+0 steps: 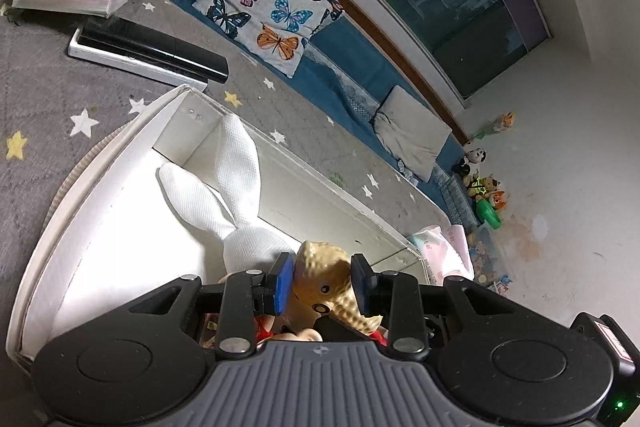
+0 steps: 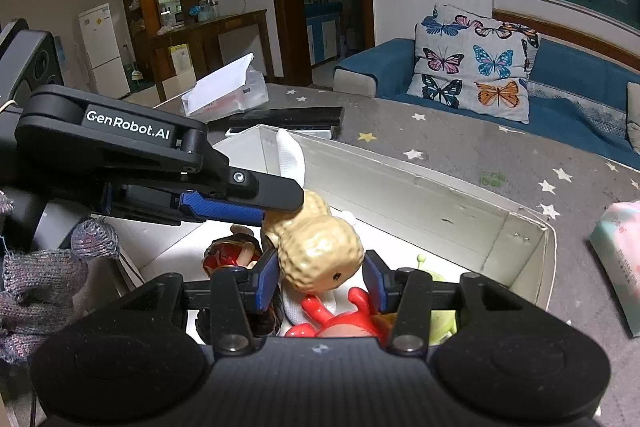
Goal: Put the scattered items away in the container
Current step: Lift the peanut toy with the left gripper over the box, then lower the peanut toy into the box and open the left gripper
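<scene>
Item: peanut toy [image 2: 316,251], over the white container [image 2: 440,187], long axis running from the left gripper [image 2: 280,205] down to the right gripper [image 2: 322,281]. Left's narrow jaws pinch its upper lobe; right's bracket the lower lobe, contact unclear. Release drops it inside.

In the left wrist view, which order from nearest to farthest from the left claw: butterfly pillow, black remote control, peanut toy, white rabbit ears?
1. Peanut toy, between the left claw fingers.
2. White rabbit ears, inside the box, just ahead.
3. Black remote control, on the starred cloth, upper left.
4. Butterfly pillow, on the blue sofa behind.
</scene>
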The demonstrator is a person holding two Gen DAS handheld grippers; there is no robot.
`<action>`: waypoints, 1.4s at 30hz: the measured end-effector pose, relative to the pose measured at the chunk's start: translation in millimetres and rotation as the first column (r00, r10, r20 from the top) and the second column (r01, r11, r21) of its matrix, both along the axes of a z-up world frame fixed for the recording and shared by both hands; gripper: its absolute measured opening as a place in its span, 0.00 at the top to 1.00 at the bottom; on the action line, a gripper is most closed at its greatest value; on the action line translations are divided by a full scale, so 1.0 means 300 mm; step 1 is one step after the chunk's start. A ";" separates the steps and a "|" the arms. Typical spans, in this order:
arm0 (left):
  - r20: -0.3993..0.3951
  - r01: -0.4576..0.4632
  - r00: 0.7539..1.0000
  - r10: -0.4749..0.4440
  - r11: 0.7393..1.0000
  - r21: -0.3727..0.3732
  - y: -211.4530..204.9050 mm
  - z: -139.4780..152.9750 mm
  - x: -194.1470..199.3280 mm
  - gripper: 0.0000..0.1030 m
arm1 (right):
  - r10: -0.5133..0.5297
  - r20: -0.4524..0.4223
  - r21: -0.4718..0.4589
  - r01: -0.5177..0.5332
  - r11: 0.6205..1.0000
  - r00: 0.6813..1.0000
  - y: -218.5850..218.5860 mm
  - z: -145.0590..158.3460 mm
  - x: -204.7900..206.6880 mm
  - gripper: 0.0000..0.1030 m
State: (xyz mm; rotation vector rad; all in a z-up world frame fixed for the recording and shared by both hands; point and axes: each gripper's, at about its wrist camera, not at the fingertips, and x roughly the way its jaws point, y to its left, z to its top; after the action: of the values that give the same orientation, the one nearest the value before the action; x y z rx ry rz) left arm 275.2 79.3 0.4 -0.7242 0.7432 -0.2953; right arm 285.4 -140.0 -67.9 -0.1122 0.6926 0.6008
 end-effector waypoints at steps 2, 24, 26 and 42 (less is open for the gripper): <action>-0.001 0.000 1.000 0.000 1.000 0.000 0.000 0.000 -0.004 0.67 | -0.001 0.006 -0.007 0.001 1.000 1.000 0.000 0.001 -0.006 0.54; 0.031 -0.003 1.000 0.001 0.999 0.053 0.004 0.040 -0.090 0.67 | -0.018 0.061 -0.010 0.019 1.000 0.998 -0.031 0.030 -0.079 0.38; 0.039 -0.003 0.999 0.001 0.998 0.056 0.002 0.047 -0.110 0.67 | -0.019 0.075 -0.009 0.020 1.000 0.997 -0.034 0.040 -0.096 0.38; 0.083 -0.007 0.997 -0.008 0.984 0.176 -0.045 0.095 -0.314 0.67 | 0.001 0.153 0.010 -0.002 1.000 0.988 -0.072 0.100 -0.305 0.28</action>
State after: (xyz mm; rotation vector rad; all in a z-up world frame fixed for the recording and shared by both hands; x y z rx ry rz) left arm 181.1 65.7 29.0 -0.5411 0.6811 -0.2550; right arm 194.0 -161.7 -37.8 -0.1478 0.5402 0.5908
